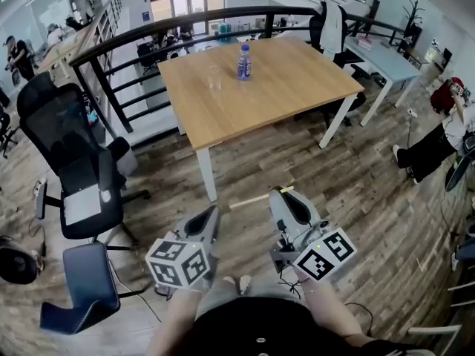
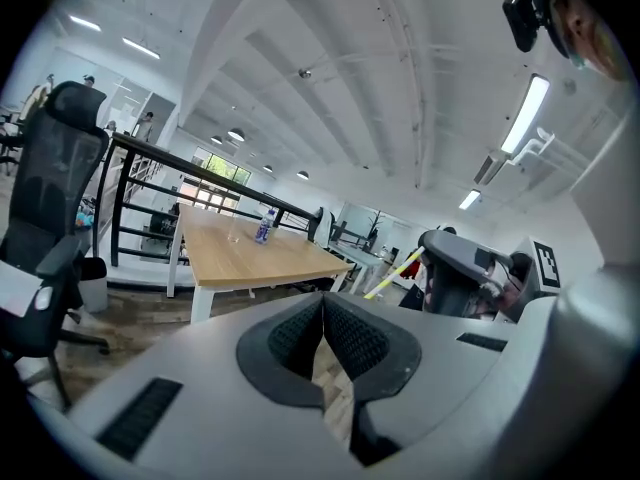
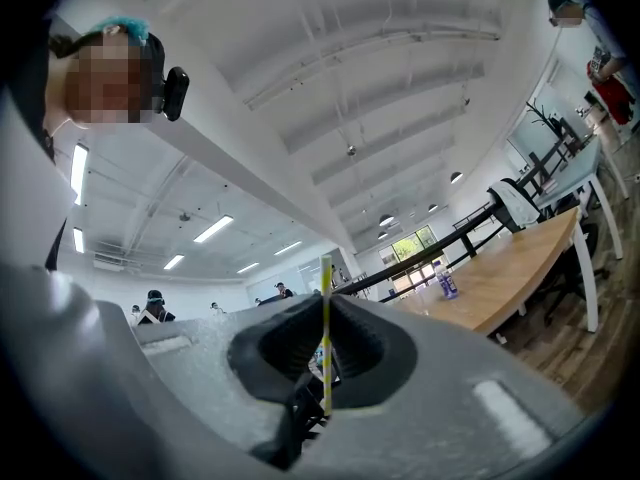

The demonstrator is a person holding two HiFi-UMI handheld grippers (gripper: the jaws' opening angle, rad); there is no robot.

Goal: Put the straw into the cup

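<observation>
A clear cup (image 1: pixel 214 78) stands on the wooden table (image 1: pixel 297 80), left of a water bottle (image 1: pixel 243 62). My right gripper (image 1: pixel 283 195) is held low in front of me, well short of the table, and is shut on a yellow-and-white straw (image 1: pixel 256 197) that sticks out to its left. In the right gripper view the straw (image 3: pixel 325 333) stands pinched between the pads. My left gripper (image 1: pixel 211 217) hangs beside it, jaws closed on nothing. From the left gripper view the cup (image 2: pixel 234 230) and bottle (image 2: pixel 265 226) are small and far, and the straw (image 2: pixel 393 274) shows at right.
A black office chair (image 1: pixel 70 162) and a blue stool (image 1: pixel 82 288) stand at the left on the wood floor. A black railing (image 1: pixel 133 39) runs behind the table. A second desk (image 1: pixel 386 54) and a seated person (image 1: pixel 438 136) are at the right.
</observation>
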